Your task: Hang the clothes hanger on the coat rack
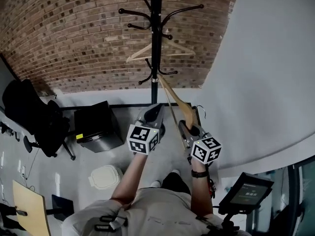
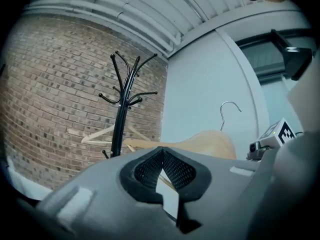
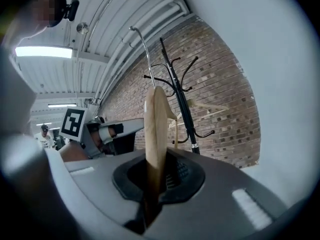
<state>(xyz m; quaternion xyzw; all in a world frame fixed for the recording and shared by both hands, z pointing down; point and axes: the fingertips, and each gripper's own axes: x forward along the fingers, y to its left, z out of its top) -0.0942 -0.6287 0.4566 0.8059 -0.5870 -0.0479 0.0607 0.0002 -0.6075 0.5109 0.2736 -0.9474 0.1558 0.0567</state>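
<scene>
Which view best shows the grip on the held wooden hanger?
Right gripper view: the hanger stands clamped between the right gripper's jaws. Head view shows it from above; left gripper view, only its shoulder and hook.

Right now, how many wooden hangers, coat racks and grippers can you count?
Pale wooden clothes hangers: 2, the hung hanger and the held hanger
Black metal coat rack: 1
Grey two-jaw grippers: 2, the left gripper shut and empty, the right gripper shut on the held hanger
Total: 5
</scene>
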